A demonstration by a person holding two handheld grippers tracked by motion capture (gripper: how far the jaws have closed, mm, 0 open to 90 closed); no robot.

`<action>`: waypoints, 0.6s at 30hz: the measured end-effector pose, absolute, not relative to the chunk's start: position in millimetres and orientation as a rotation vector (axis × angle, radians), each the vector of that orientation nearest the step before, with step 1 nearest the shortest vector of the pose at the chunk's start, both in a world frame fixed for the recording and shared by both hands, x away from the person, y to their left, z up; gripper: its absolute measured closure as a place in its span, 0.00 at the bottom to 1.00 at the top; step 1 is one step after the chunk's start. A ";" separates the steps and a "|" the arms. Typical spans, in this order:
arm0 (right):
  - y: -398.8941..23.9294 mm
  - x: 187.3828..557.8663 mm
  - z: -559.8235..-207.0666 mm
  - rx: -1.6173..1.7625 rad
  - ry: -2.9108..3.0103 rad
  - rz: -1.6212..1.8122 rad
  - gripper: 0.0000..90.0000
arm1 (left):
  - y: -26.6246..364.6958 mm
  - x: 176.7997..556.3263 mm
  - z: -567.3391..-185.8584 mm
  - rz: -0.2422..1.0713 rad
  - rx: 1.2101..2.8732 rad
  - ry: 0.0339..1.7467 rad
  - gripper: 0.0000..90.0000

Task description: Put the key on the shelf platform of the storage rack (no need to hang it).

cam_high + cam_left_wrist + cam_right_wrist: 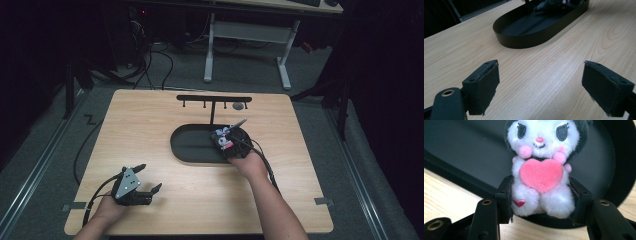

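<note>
A small white plush toy [541,172] with a dark hood and a pink heart on its chest sits between the jaws of my right gripper [541,202], which is shut on its lower body. The toy hangs over the right end of a black oval tray [192,145], seen too as the tray [461,162] behind the toy. From above, the right gripper [227,142] is at the tray's right end. My left gripper [150,180] rests near the table's front left, open and holding nothing. Its pads [482,85] stand wide apart over bare wood, with the tray [524,40] ahead.
A black T-shaped stand with small hooks [214,100] rises behind the tray. The wooden table [150,115] has edges on all sides. A white desk frame [247,47] and cables [150,65] lie on the floor beyond.
</note>
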State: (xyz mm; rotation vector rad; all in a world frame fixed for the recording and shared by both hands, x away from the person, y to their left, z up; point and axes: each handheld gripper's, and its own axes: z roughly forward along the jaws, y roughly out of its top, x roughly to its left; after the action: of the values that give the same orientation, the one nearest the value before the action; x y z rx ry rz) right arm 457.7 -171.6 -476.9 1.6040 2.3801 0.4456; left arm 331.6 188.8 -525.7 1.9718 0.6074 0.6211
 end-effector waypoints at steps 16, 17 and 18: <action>-169.8 459.9 -479.4 1.638 2.381 0.469 0.34 | 189.0 331.6 -525.7 0.621 1.971 0.606 0.17; -170.1 459.5 -479.1 1.633 2.381 0.474 0.34 | 188.9 331.6 -525.7 0.620 1.971 0.607 0.17; -170.1 458.8 -478.3 1.634 2.378 0.472 0.33 | 188.9 331.7 -525.7 0.618 1.971 0.608 0.17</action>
State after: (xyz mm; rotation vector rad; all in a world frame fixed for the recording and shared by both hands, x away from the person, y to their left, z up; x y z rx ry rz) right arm 458.8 -170.1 -478.3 1.6335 2.3777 0.4718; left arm 331.7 188.9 -525.7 1.9707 0.6077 0.6182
